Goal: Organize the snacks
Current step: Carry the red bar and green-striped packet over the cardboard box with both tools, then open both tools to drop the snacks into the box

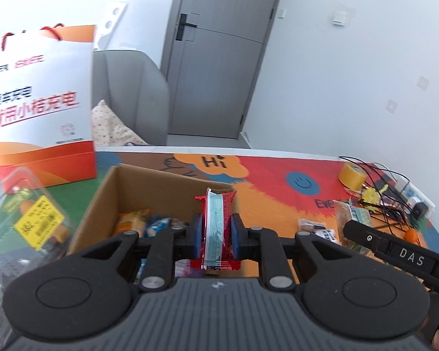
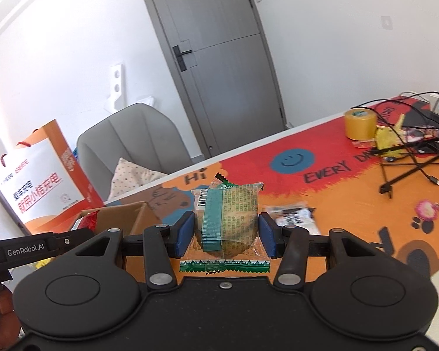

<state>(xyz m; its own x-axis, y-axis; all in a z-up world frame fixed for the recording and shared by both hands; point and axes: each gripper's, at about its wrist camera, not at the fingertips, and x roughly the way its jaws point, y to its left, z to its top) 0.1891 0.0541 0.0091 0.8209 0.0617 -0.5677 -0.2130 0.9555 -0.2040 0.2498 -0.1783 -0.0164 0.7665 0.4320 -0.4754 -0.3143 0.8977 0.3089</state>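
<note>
Left gripper [image 1: 216,235] is clamped tight on a red snack packet [image 1: 218,228], held over the open cardboard box [image 1: 108,187], which already has a few wrapped snacks [image 1: 145,223] inside. Right gripper [image 2: 226,234] is squeezing a green-edged pastry pack [image 2: 229,222] above the table mat [image 2: 351,204], just right of the box.

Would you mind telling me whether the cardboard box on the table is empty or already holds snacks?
It already holds snacks: the cardboard box stands open-topped, with several wrapped packets lying inside.
</note>
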